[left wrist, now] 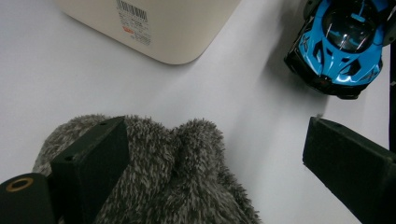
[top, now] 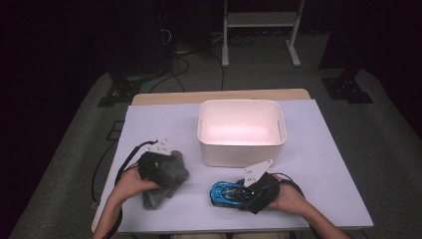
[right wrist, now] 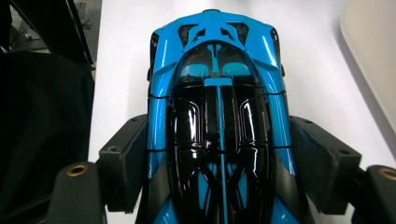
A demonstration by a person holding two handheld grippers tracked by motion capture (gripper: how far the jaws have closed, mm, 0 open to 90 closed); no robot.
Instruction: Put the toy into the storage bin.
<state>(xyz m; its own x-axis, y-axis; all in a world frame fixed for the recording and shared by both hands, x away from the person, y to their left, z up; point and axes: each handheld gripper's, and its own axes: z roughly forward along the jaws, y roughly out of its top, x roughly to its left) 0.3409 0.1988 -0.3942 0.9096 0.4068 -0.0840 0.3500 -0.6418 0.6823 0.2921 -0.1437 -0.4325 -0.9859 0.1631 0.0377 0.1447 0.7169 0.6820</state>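
A blue and black toy car (top: pixel 225 194) rests on the white table near the front edge. My right gripper (top: pixel 245 191) reaches it from the right. In the right gripper view both pads (right wrist: pixel 126 163) lie against the sides of the car (right wrist: pixel 217 70), so the right gripper (right wrist: pixel 217 123) is shut on it. A grey plush toy (top: pixel 166 181) lies at the front left with my left gripper (top: pixel 160 164) on top of it. In the left gripper view that gripper (left wrist: pixel 215 128) stands wide open: one jaw rests on the plush (left wrist: pixel 182 186), the other is well clear over bare table.
An empty white bin (top: pixel 242 149) stands at the table's middle, behind both toys; its wall (left wrist: pixel 154 28) carries a barcode label. The car (left wrist: pixel 341 46) lies off to the right of the plush. Cables trail from both grippers. Dark floor and a rack lie beyond the table.
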